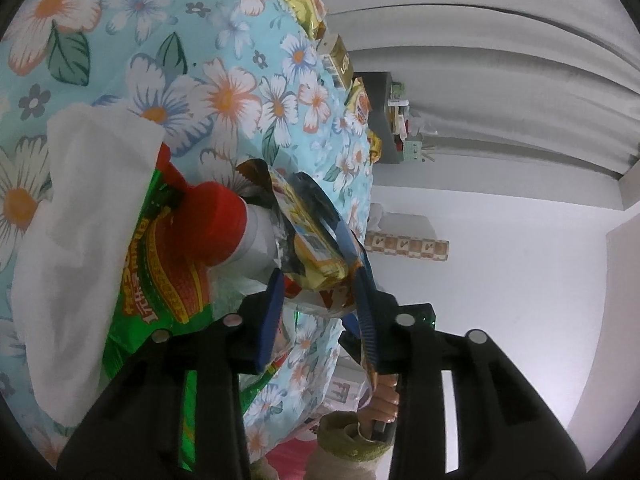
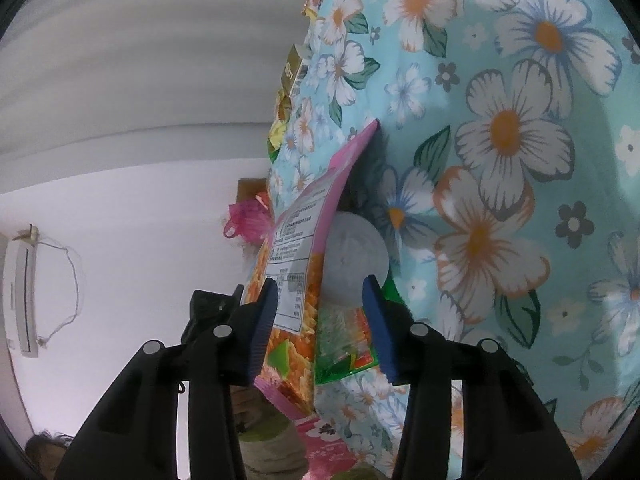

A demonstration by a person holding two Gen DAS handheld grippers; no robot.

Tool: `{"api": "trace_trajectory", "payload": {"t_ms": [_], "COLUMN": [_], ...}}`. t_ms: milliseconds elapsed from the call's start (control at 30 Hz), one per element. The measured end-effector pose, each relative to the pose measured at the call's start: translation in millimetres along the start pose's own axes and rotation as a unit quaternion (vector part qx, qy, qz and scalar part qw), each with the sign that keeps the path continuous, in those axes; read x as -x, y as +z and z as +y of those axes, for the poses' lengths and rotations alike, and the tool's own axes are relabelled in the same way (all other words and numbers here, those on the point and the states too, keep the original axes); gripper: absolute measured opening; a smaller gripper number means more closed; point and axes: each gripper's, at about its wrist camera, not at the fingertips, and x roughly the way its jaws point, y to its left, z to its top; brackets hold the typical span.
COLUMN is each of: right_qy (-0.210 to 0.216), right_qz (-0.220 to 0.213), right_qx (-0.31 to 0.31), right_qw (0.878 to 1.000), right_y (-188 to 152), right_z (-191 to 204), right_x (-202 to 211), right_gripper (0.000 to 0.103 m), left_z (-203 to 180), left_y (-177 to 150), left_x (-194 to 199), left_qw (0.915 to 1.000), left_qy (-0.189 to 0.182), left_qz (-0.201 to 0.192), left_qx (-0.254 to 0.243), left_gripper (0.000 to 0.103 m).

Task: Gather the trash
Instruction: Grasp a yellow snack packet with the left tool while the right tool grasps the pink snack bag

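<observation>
My left gripper (image 1: 320,300) is shut on a yellow snack wrapper (image 1: 316,248), held over the floral tablecloth (image 1: 224,60). Beside it lie a red-capped white bottle (image 1: 224,220), a green and red snack bag (image 1: 160,264) and a white tissue (image 1: 84,240). My right gripper (image 2: 320,316) has its blue fingers (image 2: 264,320) spread around a pink and orange snack bag (image 2: 296,264), a white bottle's base (image 2: 352,256) and a green wrapper (image 2: 344,344). The left pad touches the pink bag; the right pad sits near the bottle base.
Gold and yellow snack packets (image 1: 304,4) and a small box (image 1: 340,64) line the table's far edge, also seen in the right wrist view (image 2: 296,68). A pink plastic bag (image 2: 248,220) hangs beyond the table edge. White walls and an air conditioner (image 2: 20,300) lie beyond.
</observation>
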Motion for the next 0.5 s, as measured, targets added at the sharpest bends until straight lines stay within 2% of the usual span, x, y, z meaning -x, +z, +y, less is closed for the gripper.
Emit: {"api": "trace_trajectory", "payload": {"t_ms": [200,300,367,500], "right_qy": [0.018,0.027,0.033,0.049], "right_qz": [0.012,0.014,0.012,0.003], "right_qx": [-0.011,-0.017,-0.017,-0.012], "right_qw": [1.0,0.999,0.999,0.999], "right_y": [-1.8,-2.2,-2.5,-3.0], "right_z": [-3.9,-6.1,-5.8,-1.5], "right_x": [-2.9,-3.9,-3.2,1.3], "right_gripper": [0.035,0.027,0.018,0.012], "left_z": [5.4,5.0,2.8,-4.7], "left_y": [-2.9,-3.5,-4.7,-7.8], "left_x": [-1.1,-0.5,1.3,5.7], "left_qw": [1.0,0.9999,0.9999,0.9993], "left_qy": [-0.008,-0.008,-0.01,-0.013], "left_qz": [-0.003,-0.005,-0.008,-0.013], "left_qx": [0.002,-0.002,-0.011,-0.034], "left_gripper": [0.019,0.016,0.015,0.013]}}
